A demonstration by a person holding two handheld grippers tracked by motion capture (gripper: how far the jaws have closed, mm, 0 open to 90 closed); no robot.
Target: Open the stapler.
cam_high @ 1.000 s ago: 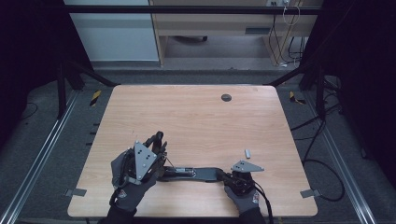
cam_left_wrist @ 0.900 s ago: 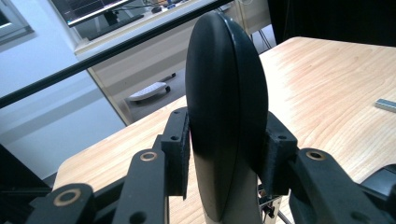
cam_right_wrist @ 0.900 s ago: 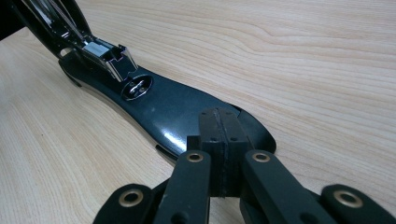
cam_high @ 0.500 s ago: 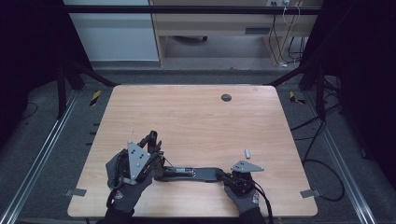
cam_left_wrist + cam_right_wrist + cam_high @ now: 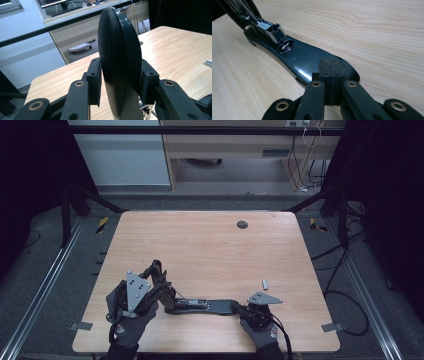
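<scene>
While the wooden table point(image 5: 210, 250) takes up most of the room before me, the work sits at its near edge, where a black stapler point(image 5: 200, 305) lies opened out flat between the person's two gloved hands. Its base point(image 5: 312, 60) rests on the wood, pointing toward the right gripper point(image 5: 329, 75), whose jaws are pressed together with their tips down on the end of that base. At the other end, the left gripper point(image 5: 120, 82) has its pads pinching the stapler's rounded top arm point(image 5: 117, 57) from both sides, holding it raised and edge-on above the table. The metal staple channel point(image 5: 268, 28) lies bare near the hinge. Off to the right of the right gripper, apart from it, a small grey strip of staples point(image 5: 265, 283) lies on the wood, and farther back a dark round grommet point(image 5: 242, 224) is set into the tabletop.
</scene>
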